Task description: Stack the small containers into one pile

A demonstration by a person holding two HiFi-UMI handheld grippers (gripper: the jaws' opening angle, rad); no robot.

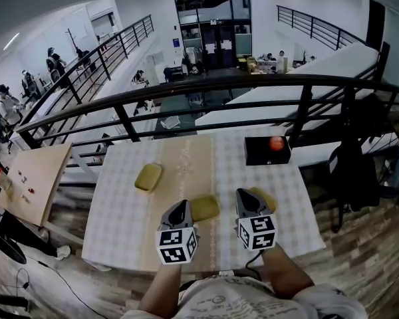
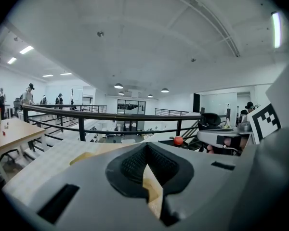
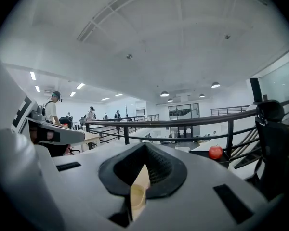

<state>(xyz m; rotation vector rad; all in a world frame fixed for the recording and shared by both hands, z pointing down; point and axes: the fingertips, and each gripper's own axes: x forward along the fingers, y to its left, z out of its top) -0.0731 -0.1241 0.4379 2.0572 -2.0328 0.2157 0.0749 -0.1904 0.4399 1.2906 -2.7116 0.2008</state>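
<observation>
Head view: three shallow yellow plastic containers lie apart on the checked-cloth surface (image 1: 120, 224): left container (image 1: 148, 177), middle container (image 1: 205, 208), right container (image 1: 265, 197). None is stacked, so the whole pile remains to build. Left tool (image 1: 180, 210) and right tool (image 1: 246, 198), jaws together, hold nothing.

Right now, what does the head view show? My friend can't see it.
The left gripper and right gripper, both shut and empty, reach over a checked table. Three small yellow containers lie apart, unstacked: one at left, one between the grippers, one beside the right gripper. A black box with a red ball on it sits farther back.
</observation>
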